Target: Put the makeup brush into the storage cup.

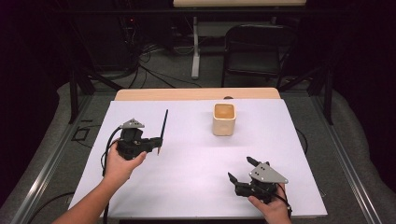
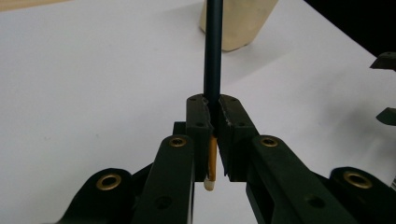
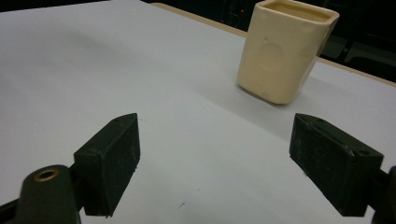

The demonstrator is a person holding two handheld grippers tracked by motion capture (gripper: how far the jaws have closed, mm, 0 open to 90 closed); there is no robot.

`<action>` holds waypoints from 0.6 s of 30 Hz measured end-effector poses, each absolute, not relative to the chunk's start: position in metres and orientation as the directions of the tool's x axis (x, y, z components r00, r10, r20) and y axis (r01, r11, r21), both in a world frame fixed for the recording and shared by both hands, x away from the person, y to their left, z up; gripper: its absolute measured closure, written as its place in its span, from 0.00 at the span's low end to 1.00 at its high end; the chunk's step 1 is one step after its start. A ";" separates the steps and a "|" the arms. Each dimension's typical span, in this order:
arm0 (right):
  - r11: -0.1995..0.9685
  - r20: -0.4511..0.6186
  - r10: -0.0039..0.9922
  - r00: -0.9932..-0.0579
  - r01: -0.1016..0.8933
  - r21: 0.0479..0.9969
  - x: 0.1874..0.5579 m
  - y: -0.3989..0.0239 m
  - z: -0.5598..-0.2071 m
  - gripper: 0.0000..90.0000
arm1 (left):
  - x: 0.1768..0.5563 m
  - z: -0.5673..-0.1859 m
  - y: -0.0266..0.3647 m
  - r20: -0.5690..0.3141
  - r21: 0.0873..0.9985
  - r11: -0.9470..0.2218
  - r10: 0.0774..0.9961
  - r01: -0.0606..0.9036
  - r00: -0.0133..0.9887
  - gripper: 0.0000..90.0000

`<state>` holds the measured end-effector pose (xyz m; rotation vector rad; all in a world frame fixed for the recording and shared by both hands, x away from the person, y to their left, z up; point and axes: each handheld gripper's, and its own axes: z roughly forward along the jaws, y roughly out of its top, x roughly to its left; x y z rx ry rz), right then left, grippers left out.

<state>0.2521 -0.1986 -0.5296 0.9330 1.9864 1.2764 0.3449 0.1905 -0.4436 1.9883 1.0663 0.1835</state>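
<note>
White sheet covers the surface (image 1: 196, 182), w/ a dark room behind: a chair (image 1: 258, 49) and cables on the floor. Your left hand-held gripper (image 1: 158, 142) sits at the sheet's left side, clenched on a pencil (image 1: 163, 127). In the left gripper view the pads pinch the dark shaft (image 2: 212, 51) near its lower end; the yellowish stub w/ a pale tip (image 2: 211, 183) pokes out below the jaws. In the high view the pencil stands nearly upright, tilted slightly, its long end rising above the gripper, clear of the sheet as far as you can tell. A cream cup (image 1: 223, 119) stands upright toward the far edge, right of center, well apart from the pencil; in the left gripper view it lies beyond the shaft. Your right hand-held gripper (image 1: 239, 171) is at the near right, released, jaws spread wide, nothing btwn them; its pads (image 3: 112, 158) point toward the cup (image 3: 285, 51).
</note>
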 end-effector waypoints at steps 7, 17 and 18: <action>0.296 -0.108 0.807 -0.580 0.241 0.924 0.253 -0.198 -0.530 0.18 | 0.337 -0.441 0.188 -0.248 0.779 -0.263 0.705 0.569 0.665 0.93; 0.294 -0.109 0.811 -0.575 0.240 0.925 0.252 -0.197 -0.531 0.18 | 0.328 -0.445 0.181 -0.245 0.864 -0.186 0.658 0.469 0.712 0.93; 0.291 -0.105 0.812 -0.574 0.243 0.926 0.253 -0.197 -0.531 0.18 | 0.327 -0.446 0.180 -0.246 0.872 -0.173 0.655 0.458 0.715 0.93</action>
